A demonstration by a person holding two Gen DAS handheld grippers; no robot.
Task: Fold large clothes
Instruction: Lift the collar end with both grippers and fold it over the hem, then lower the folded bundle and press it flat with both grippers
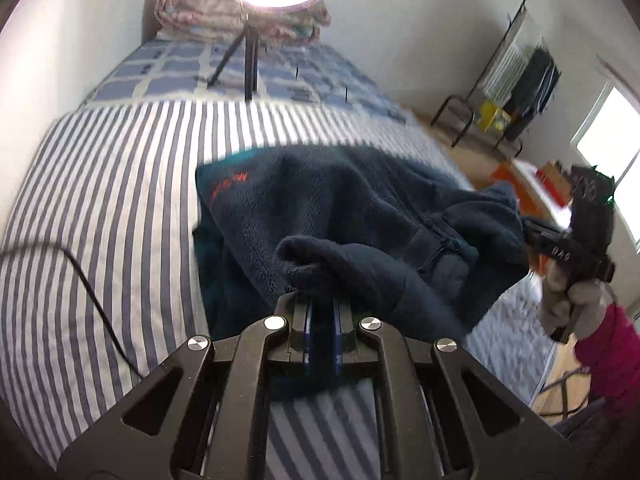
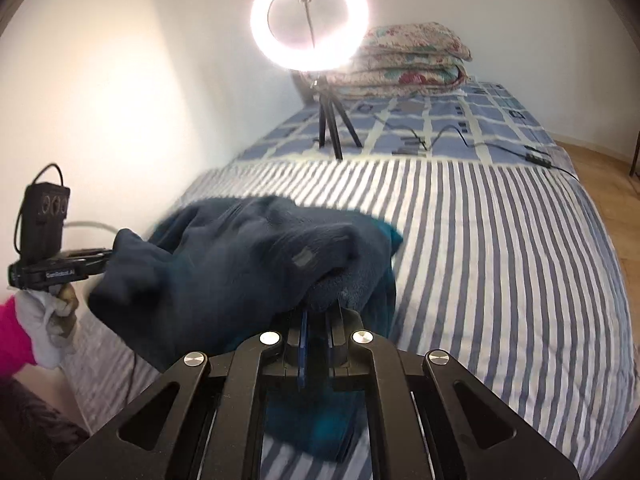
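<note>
Two closed pinches on one dark blue fleece jacket (image 1: pixel 360 200), partly raised off the striped sheet (image 1: pixel 100 208) of the bed. On the left: left gripper (image 1: pixel 320 300) clamped tight on a thick rolled edge of the fleece, with a bunch of pile bulging above the pads. Hold that bite firm and avoid twisting the wrist; likely risk of a rolled hem slipping out of narrow jaws. In the middle: bulk of the jacket slung between the two tools, humped and creased, part of it resting on the sheet, orange lettering near its far edge in the left view. Carry both ends level and at a matching pace, to lay the raised half flat over the resting half without dragging the lower layer into wrinkles. Pull gently apart to take out the sag before lowering. On the right: right gripper (image 2: pixel 316 312) likewise shut on a fold of fleece, cloth draped over its tips. Mind the black cable (image 1: pixel 92 292) on the sheet and the ring light (image 2: pixel 308 16) on its tripod farther up the bed, well apart from the jacket; steer clear of both. Release only after lining up the edges.
</note>
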